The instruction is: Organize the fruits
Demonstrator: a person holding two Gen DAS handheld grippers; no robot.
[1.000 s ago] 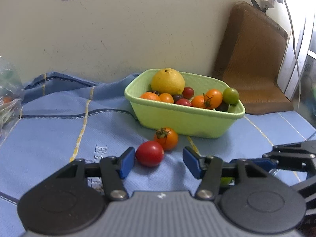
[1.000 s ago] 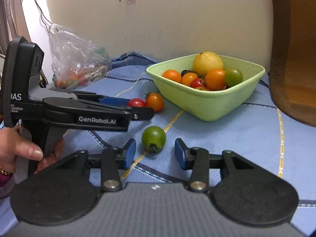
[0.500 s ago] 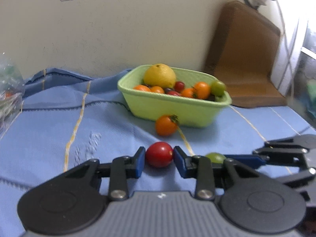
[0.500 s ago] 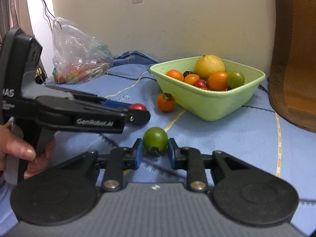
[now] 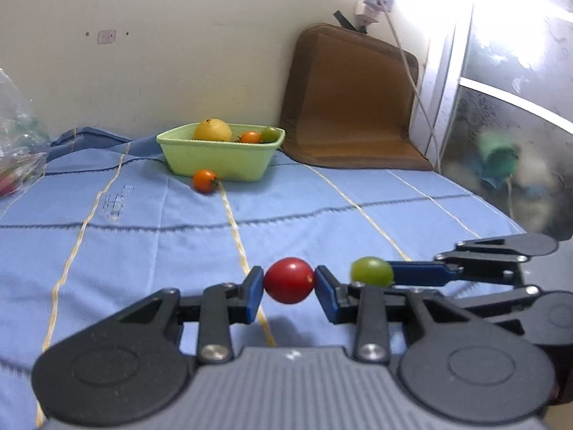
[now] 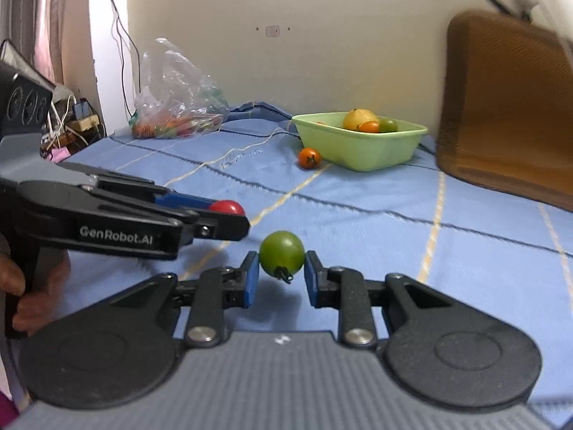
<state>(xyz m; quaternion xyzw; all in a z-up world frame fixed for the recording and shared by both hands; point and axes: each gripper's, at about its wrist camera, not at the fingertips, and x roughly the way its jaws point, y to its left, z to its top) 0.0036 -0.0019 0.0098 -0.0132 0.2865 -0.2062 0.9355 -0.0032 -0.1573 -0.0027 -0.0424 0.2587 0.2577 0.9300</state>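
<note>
My left gripper (image 5: 289,281) is shut on a red tomato (image 5: 289,280) and holds it above the blue cloth. My right gripper (image 6: 281,268) is shut on a green tomato (image 6: 282,255), also lifted; it shows beside the left gripper in the left wrist view (image 5: 371,270). The red tomato shows in the right wrist view (image 6: 227,208). A light green basket (image 5: 218,159) far back holds a yellow citrus (image 5: 212,130), an orange tomato and a green one. An orange tomato (image 5: 204,180) lies on the cloth in front of the basket.
A clear plastic bag of produce (image 6: 177,107) lies at the back left. A brown cushion (image 5: 352,107) leans against the wall right of the basket. A white cable (image 5: 412,82) hangs at the right. The blue cloth (image 5: 322,208) covers the surface.
Both grippers closed on their tomatoes, then lifted and pulled back from the basket. The basket and orange tomato now look much farther away.
</note>
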